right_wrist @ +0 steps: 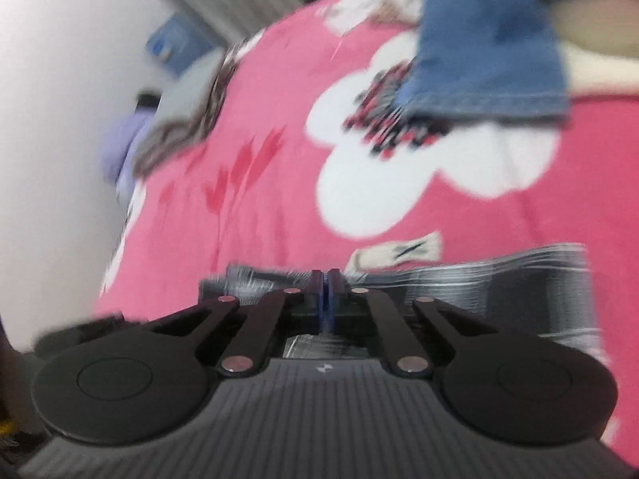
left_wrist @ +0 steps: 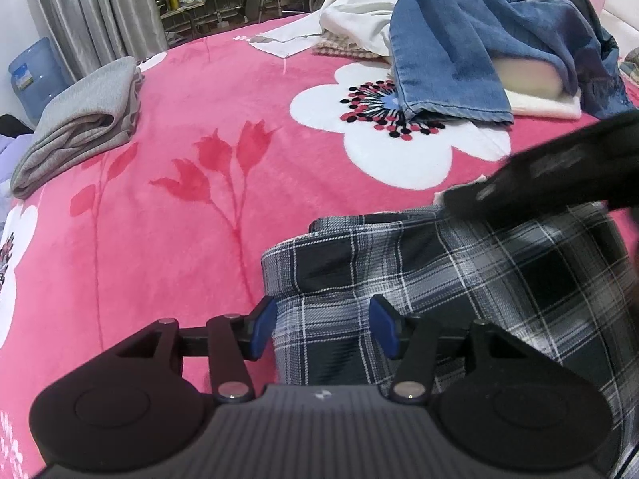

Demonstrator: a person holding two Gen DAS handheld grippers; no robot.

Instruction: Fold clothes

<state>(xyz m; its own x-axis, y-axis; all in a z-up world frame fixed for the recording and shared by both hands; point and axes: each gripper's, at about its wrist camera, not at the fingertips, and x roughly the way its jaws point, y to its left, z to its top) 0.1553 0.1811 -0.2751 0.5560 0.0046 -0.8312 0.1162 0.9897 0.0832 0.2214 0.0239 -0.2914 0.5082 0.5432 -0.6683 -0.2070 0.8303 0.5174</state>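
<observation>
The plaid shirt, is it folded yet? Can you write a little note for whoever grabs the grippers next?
Left gripper: open, its blue pads on either side of the near edge of the plaid shirt, not pinching it.
Right gripper: shut, over the shirt's far edge near its white label; the blur hides whether it holds cloth.
Things: plaid shirt partly folded on the pink blanket; grey garment already folded at the left; jeans and white clothes heaped at the back.
Left to do: finish the shirt, then fold the heap.
</observation>
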